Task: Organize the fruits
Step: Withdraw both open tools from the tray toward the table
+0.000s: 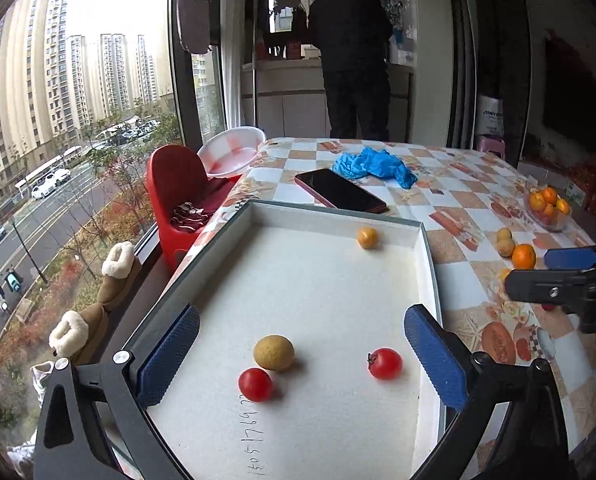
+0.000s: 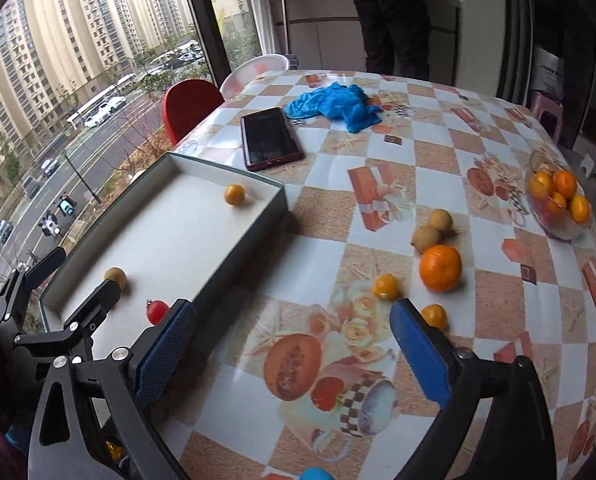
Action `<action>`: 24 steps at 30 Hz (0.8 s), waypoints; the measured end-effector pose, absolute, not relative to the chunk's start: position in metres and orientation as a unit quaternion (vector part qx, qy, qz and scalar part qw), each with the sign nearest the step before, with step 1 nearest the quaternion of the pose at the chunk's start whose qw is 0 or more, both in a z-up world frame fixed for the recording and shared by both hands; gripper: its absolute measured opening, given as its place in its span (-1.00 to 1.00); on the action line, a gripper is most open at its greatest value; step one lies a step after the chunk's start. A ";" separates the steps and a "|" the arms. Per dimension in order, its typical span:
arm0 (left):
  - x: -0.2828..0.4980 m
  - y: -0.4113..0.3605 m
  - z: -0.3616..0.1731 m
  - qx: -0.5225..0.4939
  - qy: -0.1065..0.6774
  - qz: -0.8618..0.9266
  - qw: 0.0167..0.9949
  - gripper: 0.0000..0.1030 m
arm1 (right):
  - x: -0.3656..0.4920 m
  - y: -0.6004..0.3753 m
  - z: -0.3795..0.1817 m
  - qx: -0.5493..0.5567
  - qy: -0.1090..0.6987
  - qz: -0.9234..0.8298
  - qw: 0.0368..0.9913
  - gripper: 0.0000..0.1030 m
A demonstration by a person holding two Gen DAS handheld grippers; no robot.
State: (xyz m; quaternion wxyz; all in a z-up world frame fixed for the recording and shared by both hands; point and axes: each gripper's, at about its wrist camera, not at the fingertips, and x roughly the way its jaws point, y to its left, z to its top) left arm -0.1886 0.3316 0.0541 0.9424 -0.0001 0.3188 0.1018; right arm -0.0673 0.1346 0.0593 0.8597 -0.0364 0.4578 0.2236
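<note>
A shallow white-lined box [image 1: 428, 256] [image 2: 258, 216] lies on the checked table. In it are two red cherry tomatoes [image 1: 255, 385] [image 1: 385, 363], a tan round fruit [image 1: 273, 352] and a small yellow fruit [image 1: 367, 237] at the far end. My left gripper [image 1: 302, 354] is open and empty, low over the box's near end. My right gripper [image 2: 292, 344] is open and empty above the tablecloth, right of the box. On the table ahead of it lie an orange [image 2: 441, 267], two small yellow fruits [image 2: 385, 286] [image 2: 434, 315] and two tan fruits [image 2: 426, 237].
A glass bowl of oranges [image 2: 560, 200] stands at the right. A dark phone [image 2: 269, 139] and a crumpled blue glove [image 2: 334, 105] lie beyond the box. A red chair [image 1: 174, 188] and a window are at the left. A person [image 1: 354, 56] stands at the far counter.
</note>
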 end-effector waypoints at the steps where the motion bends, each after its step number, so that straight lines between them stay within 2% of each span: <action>1: -0.183 0.327 0.048 0.017 0.328 0.108 0.938 1.00 | -0.068 0.122 0.058 -0.031 0.458 0.212 0.863 0.91; 7: -0.177 0.308 0.037 0.076 0.346 0.130 0.926 1.00 | -0.076 0.055 0.050 0.009 0.460 0.162 0.873 0.92; 19: -0.174 0.307 0.032 0.016 0.378 0.185 0.907 1.00 | -0.076 -0.007 0.030 0.052 0.475 0.117 0.871 0.95; 20: -0.175 0.305 0.033 0.021 0.379 0.187 0.906 1.00 | -0.076 -0.014 0.028 0.052 0.478 0.108 0.870 1.00; 24: -0.182 0.284 0.054 0.068 0.347 0.194 0.915 1.00 | -0.074 -0.044 0.012 0.059 0.492 0.061 0.866 1.00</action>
